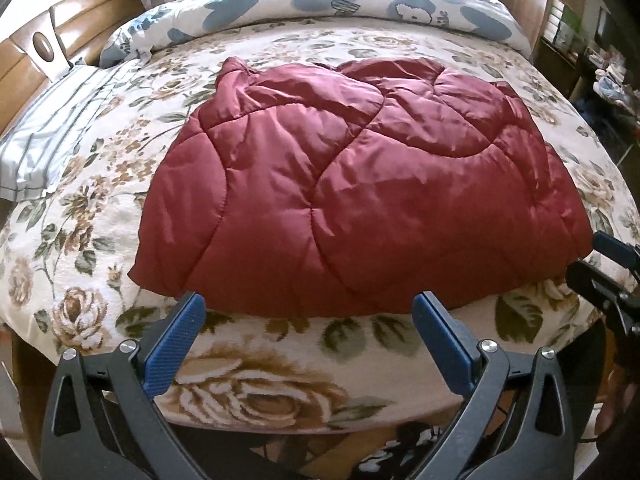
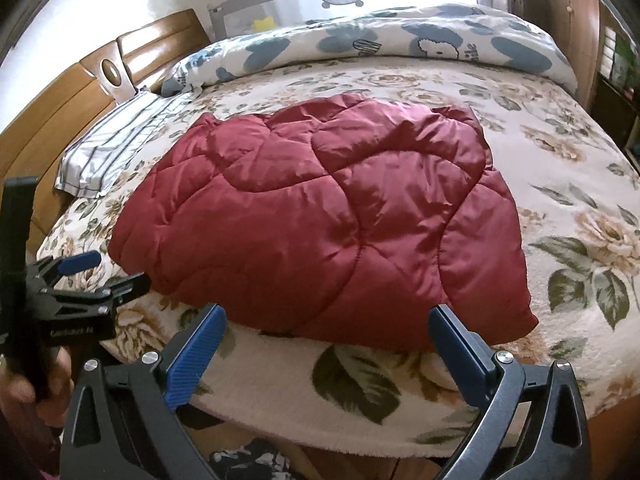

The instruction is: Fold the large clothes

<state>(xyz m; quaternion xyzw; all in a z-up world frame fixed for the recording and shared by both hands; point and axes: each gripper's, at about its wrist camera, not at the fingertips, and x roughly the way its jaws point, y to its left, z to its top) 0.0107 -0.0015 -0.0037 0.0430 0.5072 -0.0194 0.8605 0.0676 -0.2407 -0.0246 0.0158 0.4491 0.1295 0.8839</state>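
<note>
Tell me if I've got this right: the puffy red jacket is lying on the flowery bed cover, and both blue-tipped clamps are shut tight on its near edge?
Not quite. The red jacket does lie on the flowery bed cover, but neither clamp grips it. The left gripper and right gripper both stand wide open just short of its near edge, as each wrist view shows.

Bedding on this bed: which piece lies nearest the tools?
The red quilted jacket, lying flat mid-bed just beyond both open tools. The striped pillow sits left by the headboard; the blue-patterned duvet lies along the far edge.
</note>
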